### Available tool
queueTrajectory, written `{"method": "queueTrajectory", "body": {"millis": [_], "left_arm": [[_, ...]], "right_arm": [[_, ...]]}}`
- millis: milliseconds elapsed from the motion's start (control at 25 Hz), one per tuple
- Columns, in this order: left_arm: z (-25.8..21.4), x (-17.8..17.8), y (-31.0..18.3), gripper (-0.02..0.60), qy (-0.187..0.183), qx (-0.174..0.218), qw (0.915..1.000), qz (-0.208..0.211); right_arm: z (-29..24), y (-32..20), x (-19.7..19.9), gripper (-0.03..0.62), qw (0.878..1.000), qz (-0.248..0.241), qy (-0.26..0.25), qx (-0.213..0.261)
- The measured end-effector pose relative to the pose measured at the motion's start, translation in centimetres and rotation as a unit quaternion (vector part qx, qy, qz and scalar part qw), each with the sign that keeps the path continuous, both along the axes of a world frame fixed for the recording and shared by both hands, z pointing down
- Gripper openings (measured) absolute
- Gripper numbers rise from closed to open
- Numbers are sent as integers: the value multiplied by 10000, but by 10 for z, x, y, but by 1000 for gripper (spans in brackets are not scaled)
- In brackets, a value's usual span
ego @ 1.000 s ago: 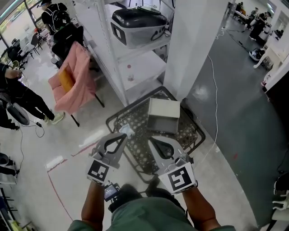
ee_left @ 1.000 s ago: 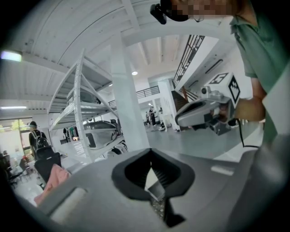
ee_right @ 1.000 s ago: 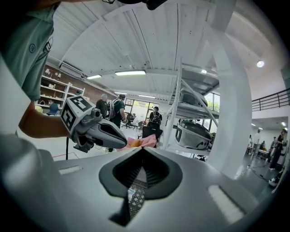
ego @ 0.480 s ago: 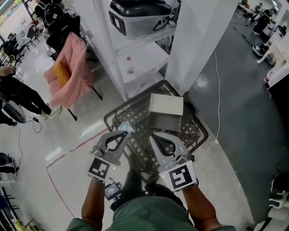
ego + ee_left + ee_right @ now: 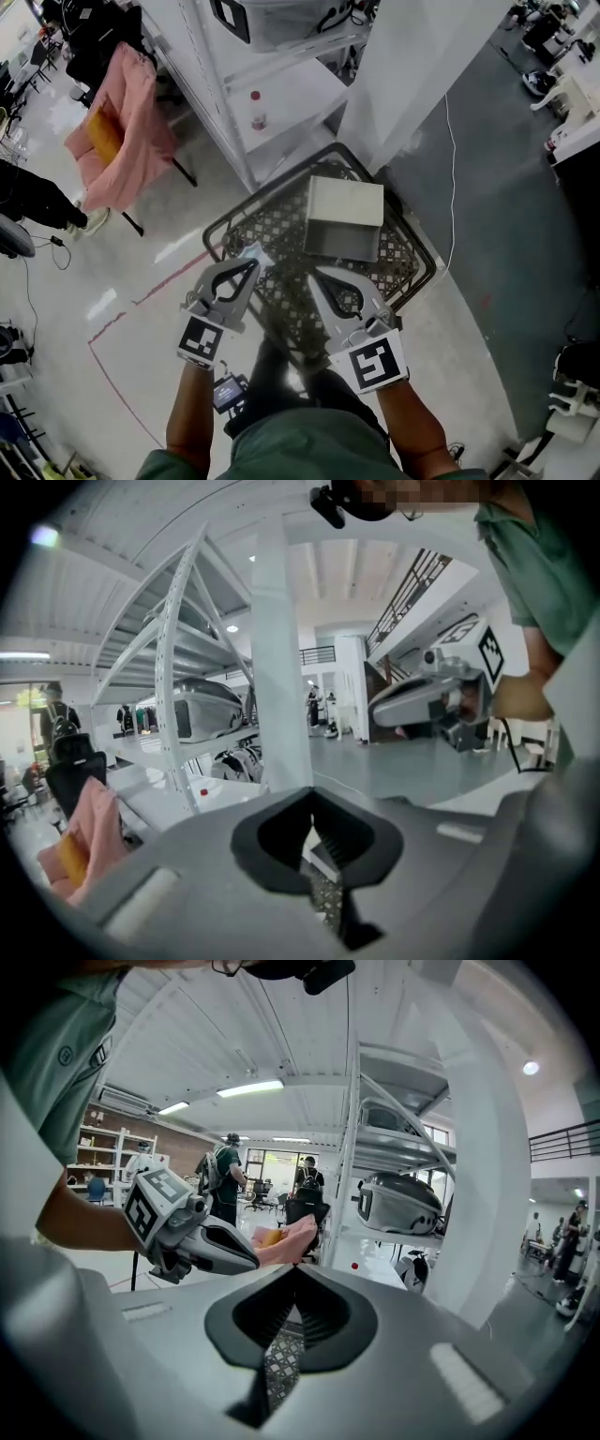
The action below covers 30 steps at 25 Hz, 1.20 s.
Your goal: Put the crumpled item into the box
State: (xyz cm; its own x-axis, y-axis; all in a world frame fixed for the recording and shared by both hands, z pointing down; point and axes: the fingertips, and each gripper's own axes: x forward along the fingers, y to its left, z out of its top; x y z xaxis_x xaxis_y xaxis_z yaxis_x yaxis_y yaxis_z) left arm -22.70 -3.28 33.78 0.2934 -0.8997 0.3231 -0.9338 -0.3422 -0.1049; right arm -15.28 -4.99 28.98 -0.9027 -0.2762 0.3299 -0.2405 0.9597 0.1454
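box mouth open, shelving and pillar behind

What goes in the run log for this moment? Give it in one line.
left gripper shut on crumpled item | right gripper shut, empty | box open on mesh basket | item not yet in box

No readable words, numbers or brand names anywhere. Only coded black-and-white square markers, no letters: one on the left gripper cube, one on the right gripper cube, one on the grey case. Round emblem on the green shirt is too small to read.
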Motion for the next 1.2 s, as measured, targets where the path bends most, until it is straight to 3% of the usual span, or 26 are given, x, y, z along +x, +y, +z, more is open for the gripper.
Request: {"method": "queueTrajectory", "body": {"millis": [840, 1200], "left_arm": [[166, -51, -12, 57, 327, -891, 9949, -349], [241, -60, -13, 101, 237, -1351, 9898, -376]], "right_arm": [[118, -34, -43, 3, 9977, 90, 387, -551], [159, -41, -51, 3, 9956, 141, 497, -777]]}}
